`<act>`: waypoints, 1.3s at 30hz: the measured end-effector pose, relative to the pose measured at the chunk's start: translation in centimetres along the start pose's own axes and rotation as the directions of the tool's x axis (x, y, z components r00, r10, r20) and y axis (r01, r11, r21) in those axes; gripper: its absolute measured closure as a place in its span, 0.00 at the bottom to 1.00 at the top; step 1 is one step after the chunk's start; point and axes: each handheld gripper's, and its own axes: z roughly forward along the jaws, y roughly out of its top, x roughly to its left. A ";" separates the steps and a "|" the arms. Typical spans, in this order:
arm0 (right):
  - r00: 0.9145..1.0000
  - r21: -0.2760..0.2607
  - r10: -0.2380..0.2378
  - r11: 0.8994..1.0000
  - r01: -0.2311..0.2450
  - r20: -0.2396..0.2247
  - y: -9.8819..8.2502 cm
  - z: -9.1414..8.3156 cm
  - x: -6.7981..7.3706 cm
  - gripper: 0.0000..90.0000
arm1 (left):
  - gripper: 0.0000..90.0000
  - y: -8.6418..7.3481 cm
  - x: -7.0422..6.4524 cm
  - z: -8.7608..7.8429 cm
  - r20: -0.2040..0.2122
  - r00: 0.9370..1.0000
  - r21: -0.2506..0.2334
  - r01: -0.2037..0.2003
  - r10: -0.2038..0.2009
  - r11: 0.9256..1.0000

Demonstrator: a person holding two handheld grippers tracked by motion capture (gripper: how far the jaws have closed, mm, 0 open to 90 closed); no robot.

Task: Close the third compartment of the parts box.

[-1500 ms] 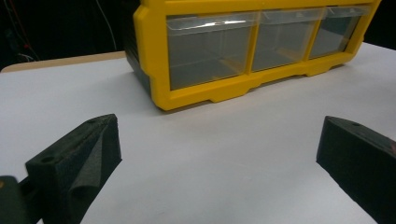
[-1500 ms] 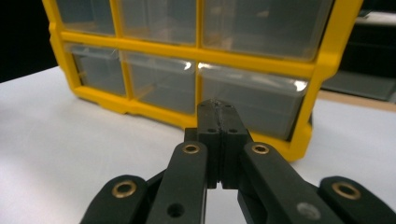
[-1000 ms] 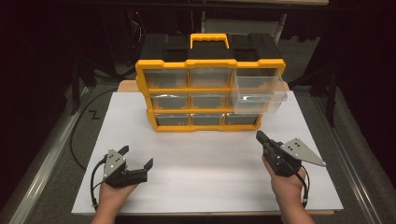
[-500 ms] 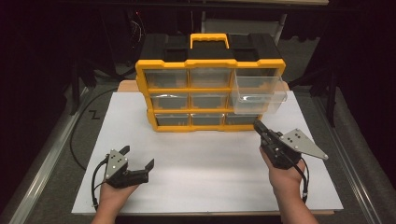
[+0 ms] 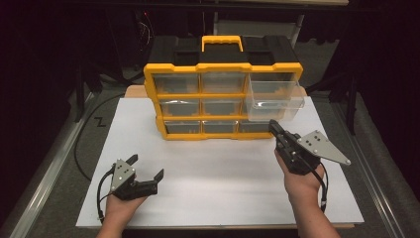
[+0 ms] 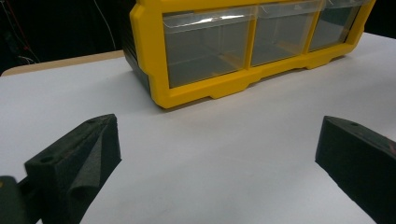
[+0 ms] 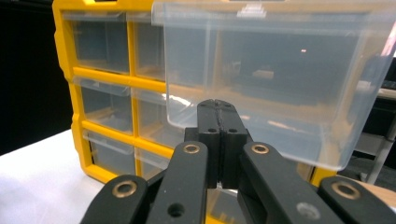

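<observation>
Yellow organizer (image 5: pixel 223 101) stands upright at the far middle of the white surface (image 5: pixel 218 168), black carry handle side up. Nine clear drawers in three rows of three. Eight sit flush; one, the pulled-out drawer (image 5: pixel 274 99) at top right, juts toward the person. Right hand-held gripper (image 5: pixel 273 128) has its jaws pressed together, empty, tips just below and in front of that drawer. Left hand-held gripper (image 5: pixel 146 167) rests near the front left, jaws spread wide, nothing between them, well apart from the organizer.
</observation>
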 end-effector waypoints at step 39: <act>0.998 -0.013 -0.018 1.000 0.019 0.067 2.9 1.1 -0.8 1.00 | 0.02 0.1 0.1 -0.1 0.009 1.000 -0.013 0.007 -0.007 1.000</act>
